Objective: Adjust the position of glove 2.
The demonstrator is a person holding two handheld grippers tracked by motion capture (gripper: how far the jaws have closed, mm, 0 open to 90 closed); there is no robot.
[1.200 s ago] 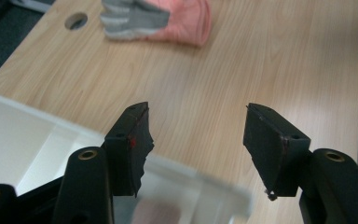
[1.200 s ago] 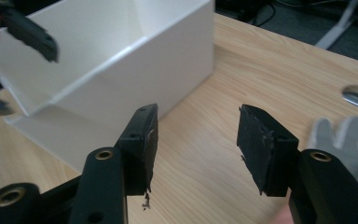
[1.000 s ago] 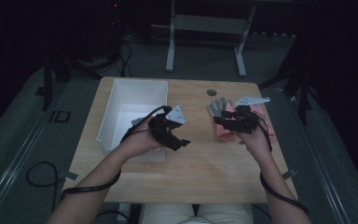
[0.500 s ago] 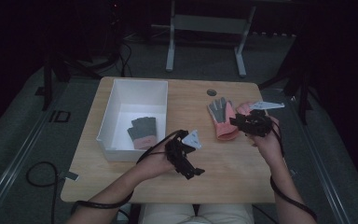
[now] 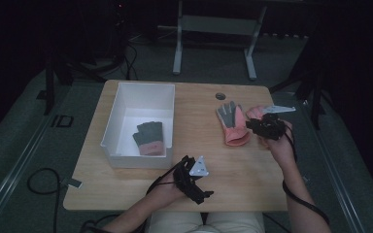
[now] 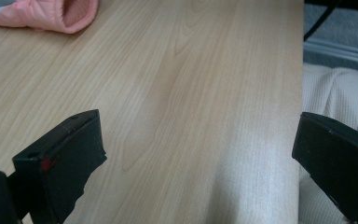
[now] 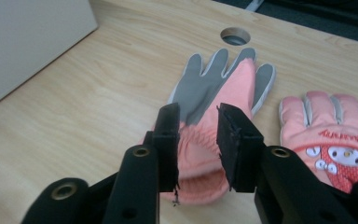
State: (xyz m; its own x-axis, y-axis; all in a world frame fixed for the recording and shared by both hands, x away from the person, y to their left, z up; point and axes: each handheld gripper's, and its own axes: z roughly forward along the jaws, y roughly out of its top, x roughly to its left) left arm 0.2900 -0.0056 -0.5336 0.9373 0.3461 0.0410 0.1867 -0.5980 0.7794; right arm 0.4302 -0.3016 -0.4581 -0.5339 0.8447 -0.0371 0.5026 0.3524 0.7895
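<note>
A pink glove with a grey palm (image 5: 230,124) lies palm up right of the table's middle. My right gripper (image 5: 252,127) hovers at its cuff. In the right gripper view the gripper (image 7: 198,114) has a narrow gap, the jaws have just been closing, and the glove's cuff (image 7: 200,140) shows between them; I see no firm pinch. A second pink glove (image 7: 335,135) with a cartoon print lies beside it. My left gripper (image 5: 196,187) is low over bare wood near the front edge, its jaws (image 6: 198,126) wide open and empty after just opening.
A white bin (image 5: 136,159) at the left holds a dark grey and pink glove (image 5: 149,138). A round hole (image 5: 220,96) is in the tabletop behind the pink gloves. Past the front edge is the person's lap in pale cloth (image 6: 331,93).
The left gripper let the dark glove go into the bin, then came back and down to the table's front with jaws wide. The right gripper shifted right and narrowed over the pink glove's cuff.
</note>
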